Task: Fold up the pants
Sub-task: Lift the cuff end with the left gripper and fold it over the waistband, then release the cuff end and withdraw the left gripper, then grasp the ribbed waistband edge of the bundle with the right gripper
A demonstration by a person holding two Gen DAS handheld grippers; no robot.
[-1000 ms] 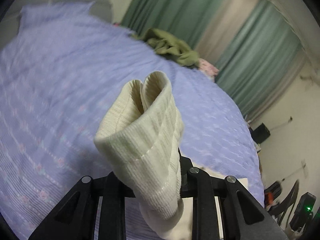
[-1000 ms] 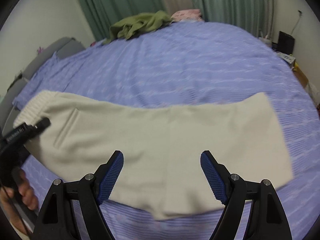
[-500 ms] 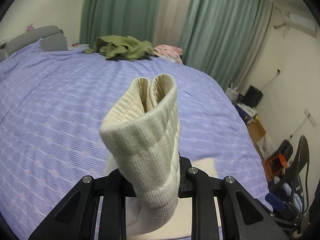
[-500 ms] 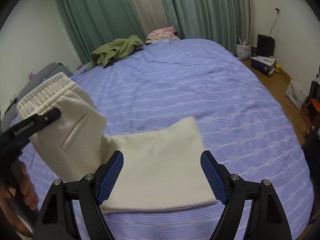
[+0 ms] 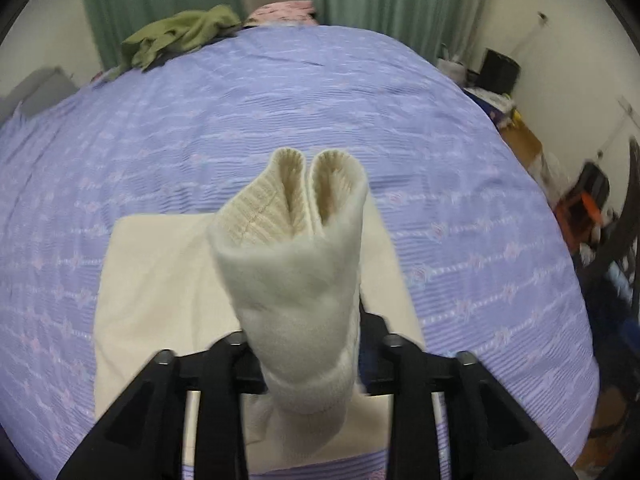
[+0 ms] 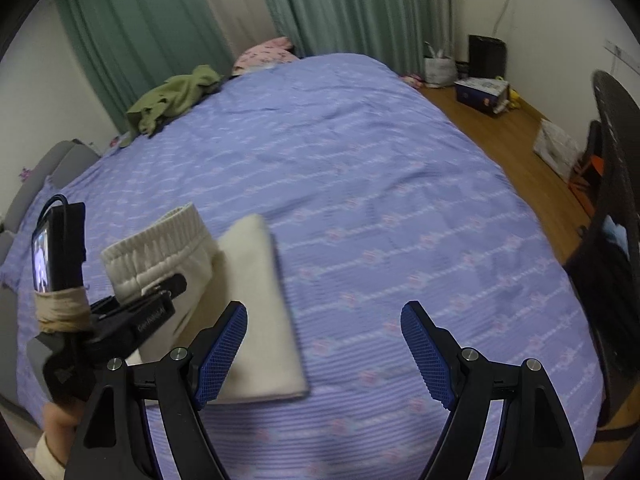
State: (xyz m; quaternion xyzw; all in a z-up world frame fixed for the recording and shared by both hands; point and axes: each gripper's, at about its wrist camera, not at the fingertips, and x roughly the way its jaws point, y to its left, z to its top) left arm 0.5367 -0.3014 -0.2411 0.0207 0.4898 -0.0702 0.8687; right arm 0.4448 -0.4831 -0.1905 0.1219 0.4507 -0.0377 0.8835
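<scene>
The left wrist camera looks steeply down along its gripper's fingers at close range, cream pants (image 5: 296, 280) filling the centre over the purple bedspread (image 5: 280, 100). The right wrist camera, just beside it, faces the same bed. Both views share the green curtains (image 6: 140, 32) and olive garment (image 6: 172, 96).

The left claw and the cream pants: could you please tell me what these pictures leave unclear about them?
- Left claw pads, left wrist view: hidden behind the pants' waistband, so contact is unclear.
- Pants' near edge, right wrist view: covered by the right claw.
- Fold alignment: blurred in both views.
</scene>
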